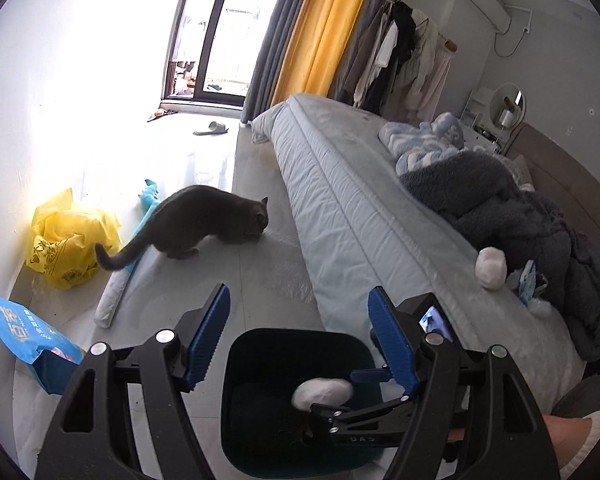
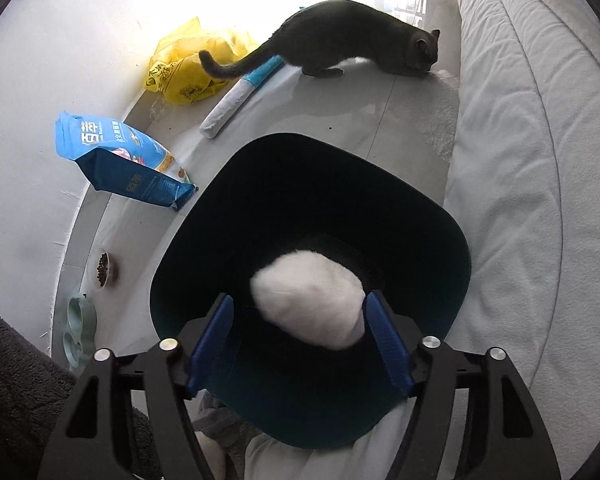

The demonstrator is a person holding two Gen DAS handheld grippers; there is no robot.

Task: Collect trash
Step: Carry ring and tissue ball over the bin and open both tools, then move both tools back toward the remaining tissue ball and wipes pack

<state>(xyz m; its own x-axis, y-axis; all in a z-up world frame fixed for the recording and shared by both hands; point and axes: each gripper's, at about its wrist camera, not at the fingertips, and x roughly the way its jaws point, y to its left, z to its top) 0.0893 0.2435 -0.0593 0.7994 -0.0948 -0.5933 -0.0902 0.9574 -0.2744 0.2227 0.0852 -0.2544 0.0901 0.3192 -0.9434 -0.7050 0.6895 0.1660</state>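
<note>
Right tool [image 2: 300, 344] released over the dark bin [image 2: 308, 216], white wad [image 2: 310, 304] loose between its pads for dropping; left tool [image 1: 298, 334] empty, spread; another wad [image 1: 491, 268] on bed at three o'clock.

My ribbed blue plastic pads [image 2: 388, 344] sit on matt black plastic arms with bright metal pins. The crumpled white paper wad [image 2: 310, 304] looks soft and fibrous against the smooth, dark plastic bin [image 2: 440, 240]. The quilted grey cloth mattress cover [image 2: 520, 140] is matt; the pale floor tiles [image 2: 360, 120] are glossy.
</note>
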